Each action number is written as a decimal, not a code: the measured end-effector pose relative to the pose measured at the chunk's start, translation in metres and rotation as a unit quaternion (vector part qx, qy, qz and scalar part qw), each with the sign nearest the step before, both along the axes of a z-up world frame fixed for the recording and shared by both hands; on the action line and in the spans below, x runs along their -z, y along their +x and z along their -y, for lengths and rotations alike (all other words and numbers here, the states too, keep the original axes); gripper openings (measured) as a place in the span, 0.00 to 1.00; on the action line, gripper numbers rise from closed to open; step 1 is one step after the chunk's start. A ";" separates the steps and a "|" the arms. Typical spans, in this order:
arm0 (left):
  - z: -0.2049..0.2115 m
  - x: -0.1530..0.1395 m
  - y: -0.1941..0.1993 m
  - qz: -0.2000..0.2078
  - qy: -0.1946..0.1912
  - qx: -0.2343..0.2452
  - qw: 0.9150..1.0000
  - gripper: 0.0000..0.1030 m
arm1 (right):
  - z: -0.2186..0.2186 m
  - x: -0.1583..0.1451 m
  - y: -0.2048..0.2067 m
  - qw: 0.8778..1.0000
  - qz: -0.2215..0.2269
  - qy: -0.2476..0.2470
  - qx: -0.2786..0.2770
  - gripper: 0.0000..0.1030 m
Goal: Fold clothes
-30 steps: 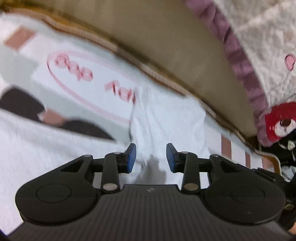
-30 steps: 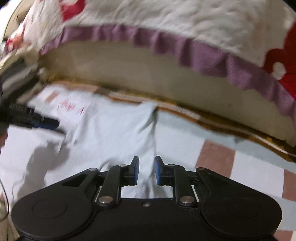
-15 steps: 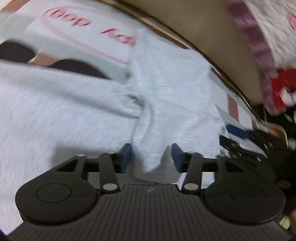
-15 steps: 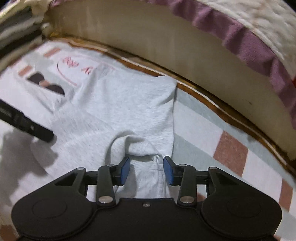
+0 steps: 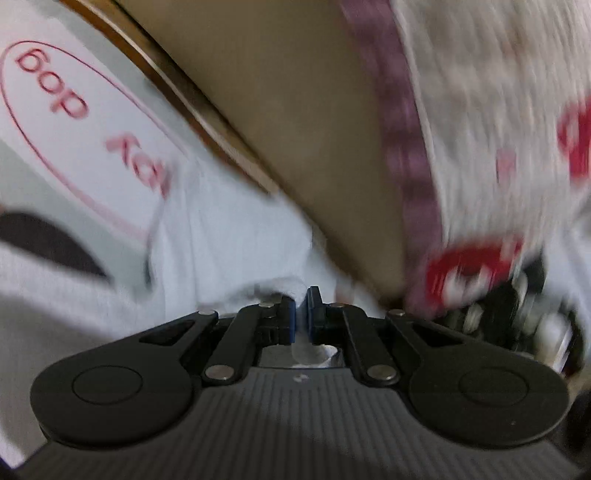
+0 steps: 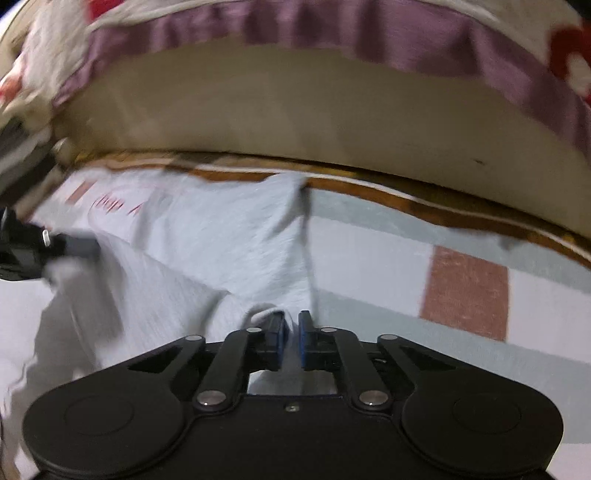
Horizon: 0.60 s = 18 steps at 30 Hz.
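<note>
Both ends of a light grey knit garment pinched at once: left gripper closed on a bunched white-grey edge, right gripper closed on a fold of the same cloth. Spread on the checked bed sheet, reaching from the right gripper at 6 o'clock toward the wooden bed rail at 12 o'clock. Left gripper glimpsed at 9 o'clock in the right wrist view, blurred.

For a clean fold: hold both pinches level and taut, carry the edge over in one even sweep, lay it square before letting go, avoid dragging the lower layer. Which fold of the sequence this is cannot be judged.

Soft, fine-ribbed jersey, limp, creasing readily. Sheet smooth, printed with pale grey and terracotta squares and a red oval logo. Above the rail, a fleecy cream quilt with purple ruffle trim.
</note>
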<state>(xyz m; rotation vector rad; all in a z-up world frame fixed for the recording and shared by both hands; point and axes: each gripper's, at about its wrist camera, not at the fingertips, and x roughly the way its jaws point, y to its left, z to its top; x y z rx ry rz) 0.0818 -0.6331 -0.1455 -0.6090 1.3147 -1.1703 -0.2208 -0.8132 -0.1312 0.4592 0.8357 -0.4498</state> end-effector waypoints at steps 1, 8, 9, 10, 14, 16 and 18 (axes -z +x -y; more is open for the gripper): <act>0.001 0.010 0.007 -0.025 -0.002 -0.022 0.999 0.06 | 0.006 0.000 -0.002 1.000 0.009 0.013 0.011 0.07; -0.007 0.018 0.013 -0.012 0.021 -0.057 0.998 0.48 | -0.006 -0.023 -0.001 0.999 -0.030 -0.034 0.016 0.12; -0.007 0.014 0.014 -0.006 0.011 -0.050 0.999 0.48 | -0.014 -0.030 0.000 0.999 -0.023 -0.038 0.007 0.14; -0.007 0.014 0.015 -0.009 0.003 -0.043 0.999 0.48 | -0.022 -0.035 0.001 0.999 -0.021 -0.042 -0.004 0.22; -0.007 0.023 0.013 -0.047 -0.010 -0.043 0.998 0.47 | -0.060 -0.041 0.018 0.994 -0.033 -0.065 -0.081 0.39; -0.009 0.020 0.014 -0.036 -0.011 -0.049 0.998 0.44 | -0.079 -0.032 0.028 0.986 -0.059 -0.067 -0.139 0.42; -0.015 0.010 0.020 -0.007 -0.010 -0.061 0.998 0.44 | -0.096 -0.020 0.037 0.976 -0.090 -0.062 -0.189 0.42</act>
